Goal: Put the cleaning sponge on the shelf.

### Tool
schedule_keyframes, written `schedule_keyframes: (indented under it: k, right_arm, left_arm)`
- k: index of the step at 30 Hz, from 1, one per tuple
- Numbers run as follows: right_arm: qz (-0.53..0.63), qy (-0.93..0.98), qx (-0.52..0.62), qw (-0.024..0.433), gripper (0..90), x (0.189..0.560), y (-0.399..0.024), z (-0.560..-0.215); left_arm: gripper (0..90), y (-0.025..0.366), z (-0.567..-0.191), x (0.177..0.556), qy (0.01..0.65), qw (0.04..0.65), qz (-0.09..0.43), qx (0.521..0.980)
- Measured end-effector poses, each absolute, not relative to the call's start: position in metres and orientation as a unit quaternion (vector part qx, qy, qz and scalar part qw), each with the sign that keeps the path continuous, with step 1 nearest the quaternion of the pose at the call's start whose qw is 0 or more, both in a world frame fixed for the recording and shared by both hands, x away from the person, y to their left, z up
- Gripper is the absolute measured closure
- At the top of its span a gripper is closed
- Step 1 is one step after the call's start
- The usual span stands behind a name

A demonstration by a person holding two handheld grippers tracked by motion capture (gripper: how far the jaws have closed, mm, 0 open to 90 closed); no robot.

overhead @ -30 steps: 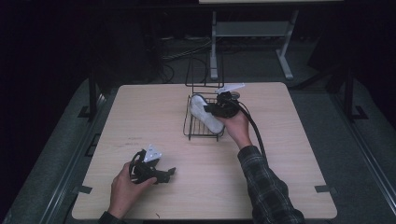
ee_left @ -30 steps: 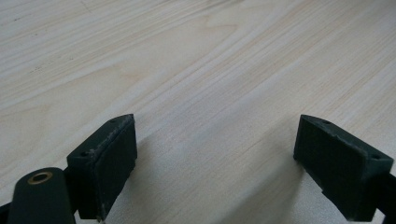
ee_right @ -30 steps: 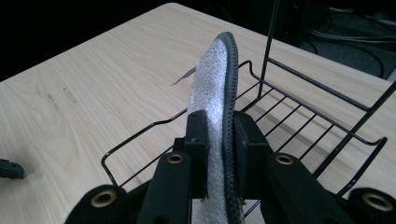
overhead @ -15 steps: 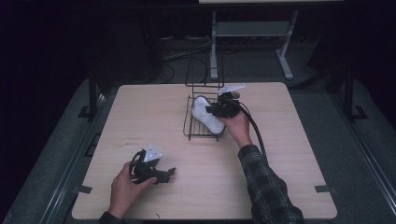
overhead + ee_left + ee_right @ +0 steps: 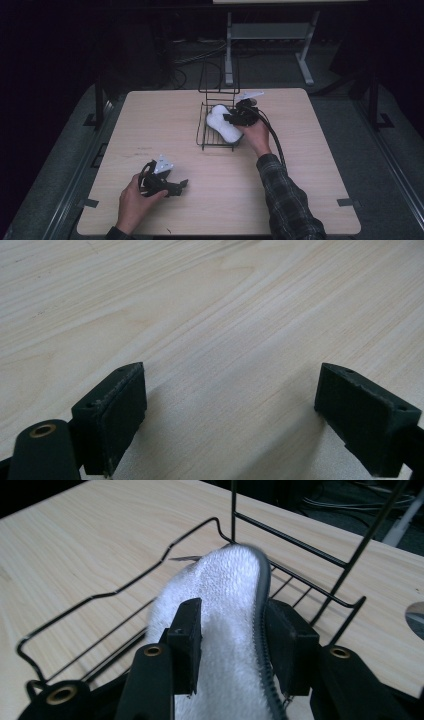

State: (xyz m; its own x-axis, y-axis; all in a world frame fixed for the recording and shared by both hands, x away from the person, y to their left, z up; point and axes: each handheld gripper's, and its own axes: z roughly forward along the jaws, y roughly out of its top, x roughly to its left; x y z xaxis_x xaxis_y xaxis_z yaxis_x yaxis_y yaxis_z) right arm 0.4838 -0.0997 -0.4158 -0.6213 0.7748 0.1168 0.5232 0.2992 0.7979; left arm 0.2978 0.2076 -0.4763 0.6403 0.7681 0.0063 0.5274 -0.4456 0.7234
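Right gripper view is showing the right gripper (image 5: 231,645) with its two fingers (image 5: 186,640) standing on either side of a white fluffy pouch (image 5: 225,610) with a grey zip along one edge. The pouch is lying in the tray of a black wire rack (image 5: 125,587) on the bench (image 5: 75,545). These fingers have just been opening; the pouch is sitting between them, the pads looking close to its sides or barely brushing them rather than squeezing, so the step in hand is judged to be the release of the pouch into the rack. From the high view, the right gripper (image 5: 239,118) is sitting at the rack's (image 5: 216,142) right edge, over the pouch (image 5: 222,127), which is resting inside the tray near the middle of the bench (image 5: 310,165). The left gripper (image 5: 165,186) is lying low near the front left of the bench, well apart from the rack, and the left gripper view is showing its fingers (image 5: 115,415) wide apart over bare wood, holding nothing. The next move probably calls for spreading the right fingers fully clear of the fleece, then drawing the gripper back without snagging the zip or the rack's wires.
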Motion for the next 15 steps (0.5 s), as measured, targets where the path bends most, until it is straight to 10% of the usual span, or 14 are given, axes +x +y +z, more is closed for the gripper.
schedule_keyframes:
  k: [9, 15]
  right_arm:
    - [0.435, 0.786, 0.413, 0.146, 58.0, 0.480, -0.109, -0.410]
    - [0.442, 0.792, 0.395, 0.145, 87.3, 0.468, -0.122, -0.404]
  left_arm:
    - [12.5, 0.208, -0.476, 0.298, 0.389, 0.354, 0.170, 0.834]
    - [12.4, 0.208, -0.476, 0.298, 0.388, 0.354, 0.170, 0.833]
